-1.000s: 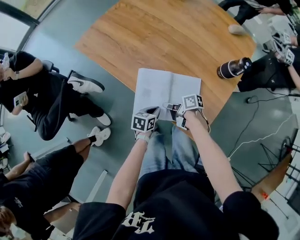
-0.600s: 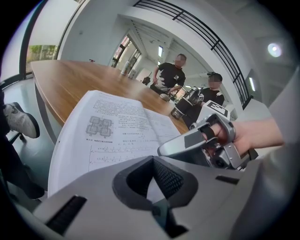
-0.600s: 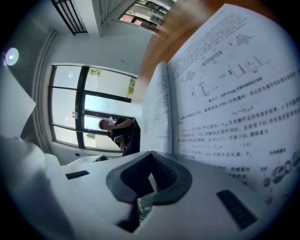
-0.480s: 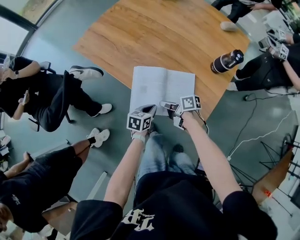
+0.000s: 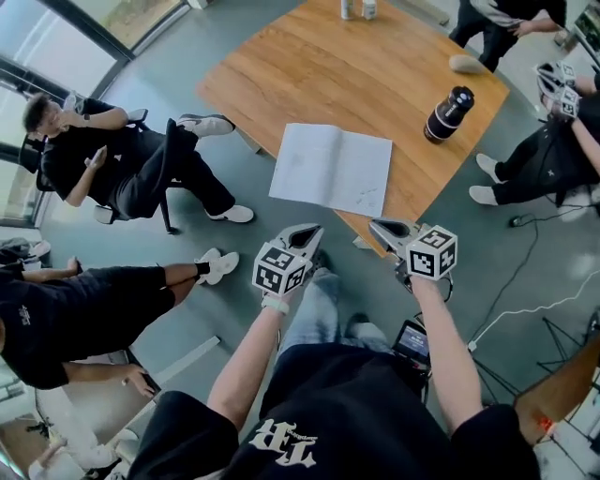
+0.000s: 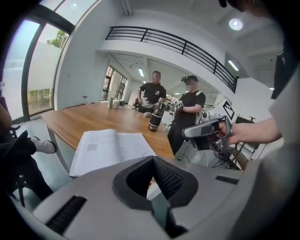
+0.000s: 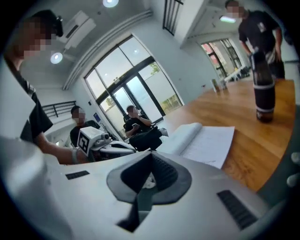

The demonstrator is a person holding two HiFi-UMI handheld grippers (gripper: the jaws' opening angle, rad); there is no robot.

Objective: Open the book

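Observation:
The book (image 5: 330, 169) lies open and flat near the front edge of the wooden table (image 5: 356, 66), its white pages facing up. My left gripper (image 5: 308, 230) is held off the table, short of the book's near edge, with its jaws shut on nothing. My right gripper (image 5: 378, 226) hovers by the table's front corner, also shut and empty, apart from the book. The open book (image 6: 112, 147) shows ahead of my left gripper (image 6: 152, 161) in its own view. In the right gripper view the book (image 7: 206, 140) lies beyond my right gripper (image 7: 151, 157).
A dark bottle (image 5: 447, 113) stands on the table right of the book. Small bottles (image 5: 354, 7) sit at the far edge. People sit on chairs at the left (image 5: 112, 159) and stand at the right (image 5: 553, 141). A white cable (image 5: 525, 300) runs over the floor.
Both grippers have drawn back from the book's near edge toward my body and moved apart. The book stays open on the table. The head view has tilted.

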